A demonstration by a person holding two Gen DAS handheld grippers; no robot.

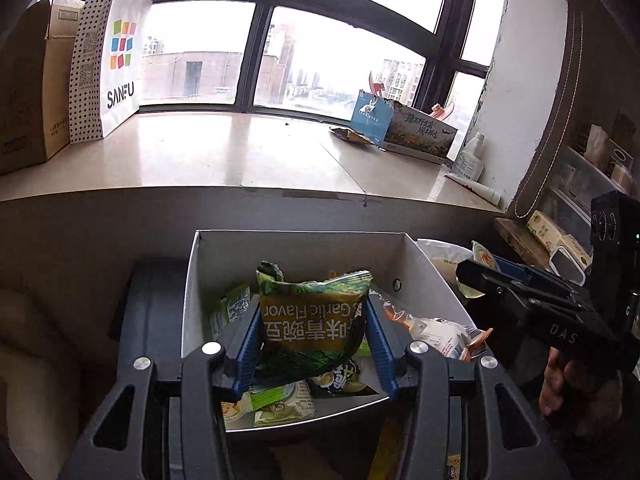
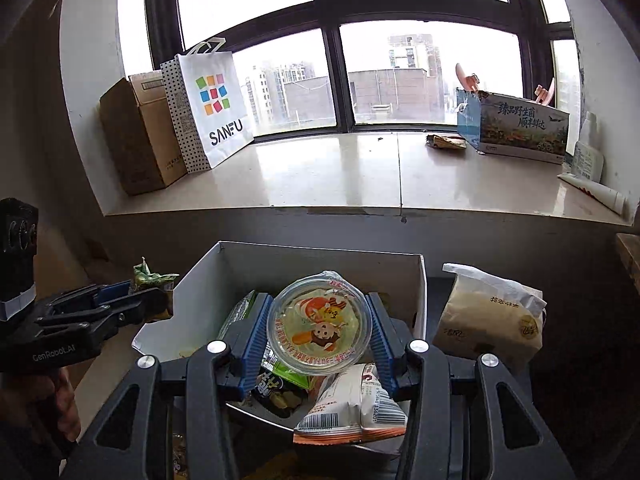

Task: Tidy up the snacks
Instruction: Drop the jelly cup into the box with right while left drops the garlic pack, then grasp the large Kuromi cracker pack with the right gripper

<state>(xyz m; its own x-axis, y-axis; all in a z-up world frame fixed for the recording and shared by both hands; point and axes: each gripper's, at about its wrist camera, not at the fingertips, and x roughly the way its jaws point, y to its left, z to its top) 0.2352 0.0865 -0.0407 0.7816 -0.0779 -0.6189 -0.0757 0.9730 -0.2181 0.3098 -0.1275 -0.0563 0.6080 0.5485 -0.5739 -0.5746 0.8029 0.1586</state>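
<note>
squeezing a soft green pea bag (image 1: 312,320), the left gripper (image 1: 310,344) holds it over the white box (image 1: 432,276). the right gripper (image 2: 318,332) hugs a round jelly cup (image 2: 319,325) there too; it looks light and slippery, so hold its sides.

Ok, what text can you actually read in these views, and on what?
"SANFU": white shopping bag on the windowsill.
"Garlic Flavor", upside down: green snack packet in the left gripper.
"DAS": right gripper body.
"GenRobot.AI": left gripper body.
Jelly cup, printed box: Chinese print, too small to read.
</note>
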